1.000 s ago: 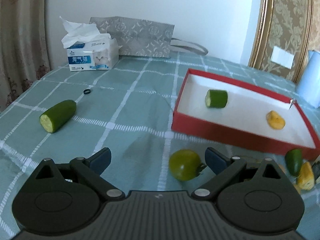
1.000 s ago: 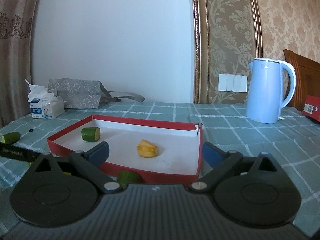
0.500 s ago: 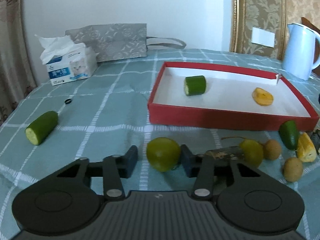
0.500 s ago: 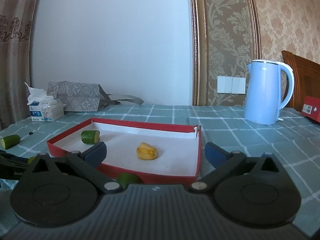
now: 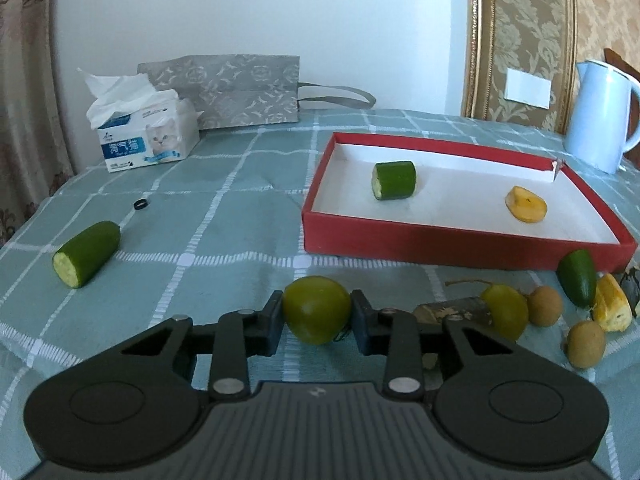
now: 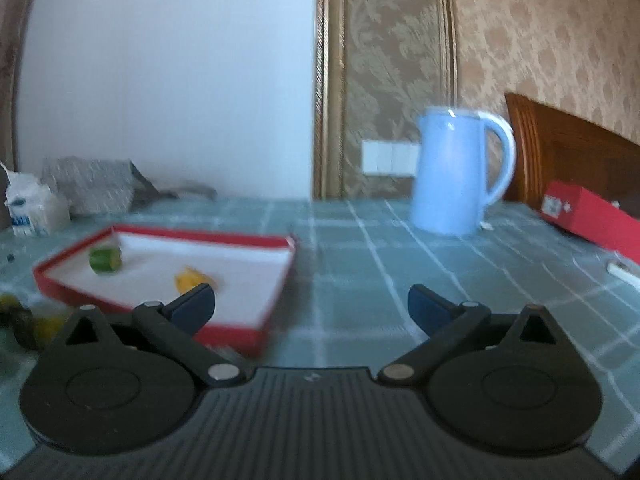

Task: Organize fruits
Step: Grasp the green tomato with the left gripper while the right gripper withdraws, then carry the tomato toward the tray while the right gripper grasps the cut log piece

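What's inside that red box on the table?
The red box holds a cut green cucumber piece and a yellow fruit piece on its white floor. The near wall hides the front strip.

Soft, even daylight fills both views, with only faint shadows under objects on the green checked tablecloth (image 5: 224, 216). The left wrist view is sharp; fisheye distortion bows the gilded wall moulding (image 5: 478, 40) near its right edge. The right wrist view is motion-blurred throughout, smearing the shallow red cardboard tray (image 6: 256, 330) and the pale blue plastic kettle (image 6: 452, 172).
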`<state>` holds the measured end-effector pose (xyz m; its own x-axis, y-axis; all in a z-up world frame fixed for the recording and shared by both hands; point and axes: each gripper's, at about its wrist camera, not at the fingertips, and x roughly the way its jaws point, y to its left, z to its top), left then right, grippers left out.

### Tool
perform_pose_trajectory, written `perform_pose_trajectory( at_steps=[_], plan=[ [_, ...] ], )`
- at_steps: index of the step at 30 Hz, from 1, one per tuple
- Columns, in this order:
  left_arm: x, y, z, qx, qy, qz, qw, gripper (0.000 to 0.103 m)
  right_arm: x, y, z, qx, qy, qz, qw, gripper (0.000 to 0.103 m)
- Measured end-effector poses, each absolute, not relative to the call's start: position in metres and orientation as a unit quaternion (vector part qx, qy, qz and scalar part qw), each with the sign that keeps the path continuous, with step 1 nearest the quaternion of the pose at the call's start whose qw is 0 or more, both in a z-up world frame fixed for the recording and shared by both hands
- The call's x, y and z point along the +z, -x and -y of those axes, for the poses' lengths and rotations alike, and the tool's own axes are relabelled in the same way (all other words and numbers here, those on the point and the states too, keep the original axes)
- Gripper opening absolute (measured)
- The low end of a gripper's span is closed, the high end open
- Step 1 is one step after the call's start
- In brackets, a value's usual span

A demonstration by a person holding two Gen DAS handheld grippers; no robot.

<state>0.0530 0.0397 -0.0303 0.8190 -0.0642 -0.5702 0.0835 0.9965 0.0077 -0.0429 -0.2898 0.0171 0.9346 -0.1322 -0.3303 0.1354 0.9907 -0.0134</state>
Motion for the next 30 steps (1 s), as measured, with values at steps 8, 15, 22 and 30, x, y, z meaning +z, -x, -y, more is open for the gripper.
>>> perform_pose_trajectory(
  at_steps=[8, 15, 22, 30],
  plan=[
    [-0.03, -0.053, -0.042, -0.04, -0.012, -0.299, 0.953, 0.034, -0.005, 0.044, 0.296, -0.009, -0.031, -0.223, 0.974, 0.092],
    [-0.031, -0.053, -0.04, -0.039, -0.013, -0.3, 0.953, 0.034, -0.01, 0.027, 0.273, 0.011, -0.037, -0.237, 0.971, 0.091],
    [-0.031, -0.052, -0.04, -0.04, -0.012, -0.3, 0.953, 0.034, -0.02, 0.006, 0.263, 0.004, -0.043, -0.272, 0.961, 0.075],
    [-0.031, -0.052, -0.041, -0.04, -0.006, -0.301, 0.953, 0.034, -0.025, -0.004, 0.263, 0.02, -0.056, -0.296, 0.953, 0.033]
  ],
)
